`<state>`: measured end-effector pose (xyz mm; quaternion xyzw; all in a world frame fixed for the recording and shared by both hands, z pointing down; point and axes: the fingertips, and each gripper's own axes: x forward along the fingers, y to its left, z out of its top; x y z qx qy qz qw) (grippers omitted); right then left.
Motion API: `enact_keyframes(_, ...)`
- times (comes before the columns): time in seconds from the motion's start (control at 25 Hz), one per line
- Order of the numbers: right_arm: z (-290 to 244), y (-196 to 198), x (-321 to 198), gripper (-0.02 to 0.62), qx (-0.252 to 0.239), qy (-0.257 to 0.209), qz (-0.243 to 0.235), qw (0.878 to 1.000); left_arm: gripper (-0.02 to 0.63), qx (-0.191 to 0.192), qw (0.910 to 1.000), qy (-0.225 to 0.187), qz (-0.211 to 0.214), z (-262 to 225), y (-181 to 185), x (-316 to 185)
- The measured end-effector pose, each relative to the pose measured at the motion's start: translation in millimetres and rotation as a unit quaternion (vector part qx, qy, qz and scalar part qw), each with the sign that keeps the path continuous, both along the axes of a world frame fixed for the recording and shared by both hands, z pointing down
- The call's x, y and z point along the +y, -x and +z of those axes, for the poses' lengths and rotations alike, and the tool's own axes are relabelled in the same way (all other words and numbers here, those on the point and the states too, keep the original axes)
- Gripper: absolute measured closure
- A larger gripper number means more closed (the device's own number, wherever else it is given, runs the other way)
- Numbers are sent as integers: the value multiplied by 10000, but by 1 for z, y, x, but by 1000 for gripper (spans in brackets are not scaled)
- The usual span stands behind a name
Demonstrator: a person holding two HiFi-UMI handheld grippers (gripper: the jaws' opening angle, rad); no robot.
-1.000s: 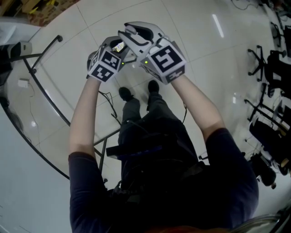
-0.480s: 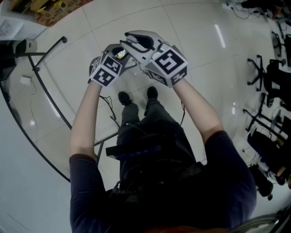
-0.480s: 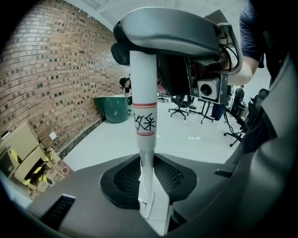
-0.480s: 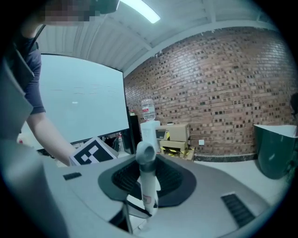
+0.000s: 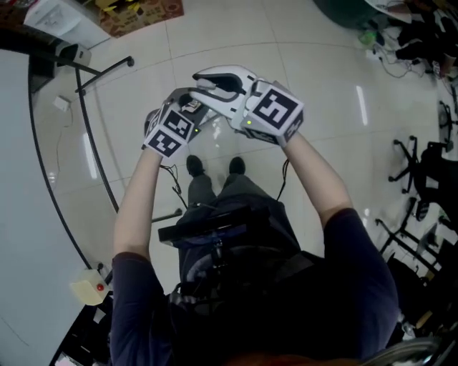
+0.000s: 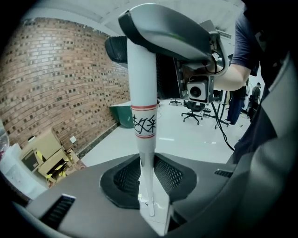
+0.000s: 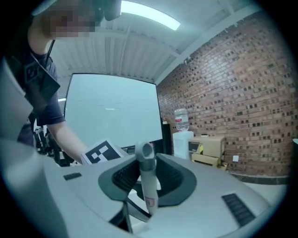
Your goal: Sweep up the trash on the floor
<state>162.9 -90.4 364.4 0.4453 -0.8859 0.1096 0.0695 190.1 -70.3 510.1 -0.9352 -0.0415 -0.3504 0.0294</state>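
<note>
**Both hands up, one pole between them**

Both grippers have risen since a second ago, keeping their hold and staying side by side above the person's shoes [image 5: 195, 166]. The head view has swung too. A cardboard box [image 5: 139, 11] at the floor's far edge now shows, and a small yellow box [image 5: 89, 289] has come in at the near left corner.

The floor [image 5: 215, 43] is pale glossy tile that reflects the ceiling lights. A brick wall [image 6: 56, 83] runs along its far side, with a green bin [image 6: 123, 114] at its foot. Office chairs [image 5: 422, 171] stand at the right edge. In the right gripper view a large white screen [image 7: 111, 111] and a water cooler [image 7: 181, 135] stand against the brick.

The left gripper [image 6: 148, 174] is closed on a white pole [image 6: 143, 93] with red bands and black scribble. The pole runs up between its dark pads. The right gripper [image 7: 146, 186] is clamped on the same pole just under its grey cap, so it sits above the left one. Neither pair of jaws is fully together, because the pole fills the gap.

The left forearm [image 5: 136, 207] and right forearm [image 5: 318, 179] are bare and reach forward from dark sleeves, meeting at the grippers in front of the chest. The left gripper slants down, while the right one lies closer to level.

The pole's lower end is out of sight, so it could belong to a broom or a dustpan. Whether any trash lies on the tiles cannot be told.
</note>
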Motion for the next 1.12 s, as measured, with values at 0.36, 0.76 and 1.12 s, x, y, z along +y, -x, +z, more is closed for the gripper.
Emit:
enact_keyframes(0.36,-70,47,32,477,-238,-475,-1337,9896,518,785,9951,-11,-599,-69,30,29)
enact_keyframes(0.76,-61,84,38,477,278,-155,-1617,9863,517,1433,9872,290,-633,-67,49,38)
enact_keyframes(1.12,-88,77,45,477,64,-165,-1768,9841,520,1773,9816,545,-442,-100,47,46)
